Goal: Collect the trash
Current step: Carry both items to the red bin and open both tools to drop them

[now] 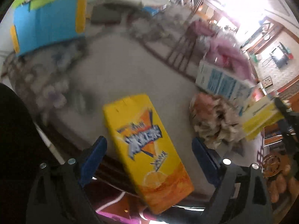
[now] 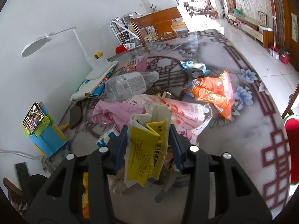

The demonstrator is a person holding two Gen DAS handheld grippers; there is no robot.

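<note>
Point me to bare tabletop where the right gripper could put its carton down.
Best patch: the near right tabletop, between the orange snack bag and the red lattice border. Another past the blue wrapper, toward the far edge. The left half is crowded: plastic bottle, pink bags, lamp base. The right gripper holds a crushed yellow carton.

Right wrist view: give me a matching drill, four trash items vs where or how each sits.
Items:
1. flattened yellow-and-white carton
2. clear plastic water bottle
3. orange snack bag
4. crumpled pink plastic bag

States:
A. lying on its side by the white lamp base
B. clamped between the right gripper fingers
C. just left of and behind the gripped carton
D. flat on the tablecloth, right of centre, near the blue flowers

Pairs: 1-B, 2-A, 3-D, 4-C
</note>
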